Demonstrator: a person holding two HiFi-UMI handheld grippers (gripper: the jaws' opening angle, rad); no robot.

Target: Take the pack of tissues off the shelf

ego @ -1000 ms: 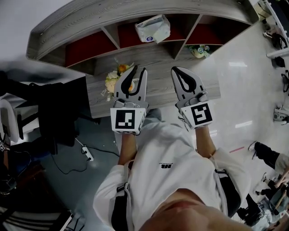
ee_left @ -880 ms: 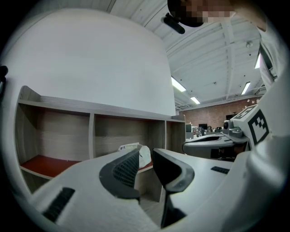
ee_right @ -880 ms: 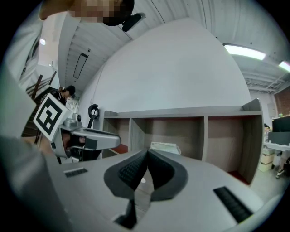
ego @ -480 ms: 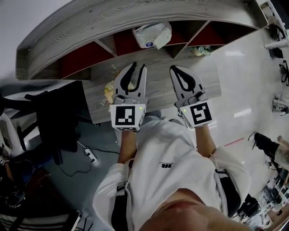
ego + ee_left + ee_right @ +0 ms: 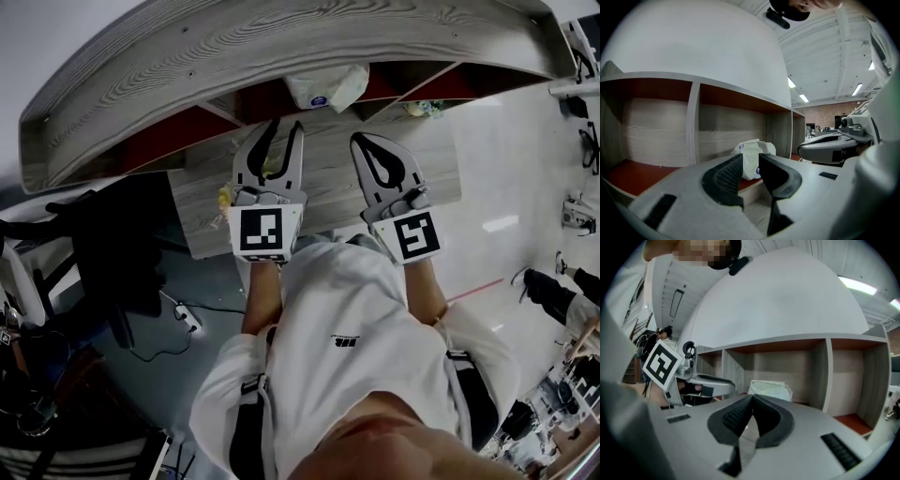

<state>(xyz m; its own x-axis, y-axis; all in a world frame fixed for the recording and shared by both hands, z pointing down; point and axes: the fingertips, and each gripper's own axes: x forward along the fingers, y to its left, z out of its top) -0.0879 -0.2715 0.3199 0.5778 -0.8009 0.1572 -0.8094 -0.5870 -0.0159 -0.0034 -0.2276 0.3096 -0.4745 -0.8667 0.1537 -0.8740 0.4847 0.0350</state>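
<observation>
While the pack of tissues [image 5: 325, 87] sits in a red-floored compartment of the shelf [image 5: 187, 56], the left gripper [image 5: 286, 128] hovers just short of it, pack at its one o'clock, jaws opening with nothing between them. Over at three o'clock, the right gripper [image 5: 362, 141] has its jaws pressed together, empty.

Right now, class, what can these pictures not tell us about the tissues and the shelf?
- Tissues: head view, the shelf top covers their far part.
- Tissues' base: right gripper view, behind the shut right gripper.
- Tissues' print: too small in every view.
</observation>
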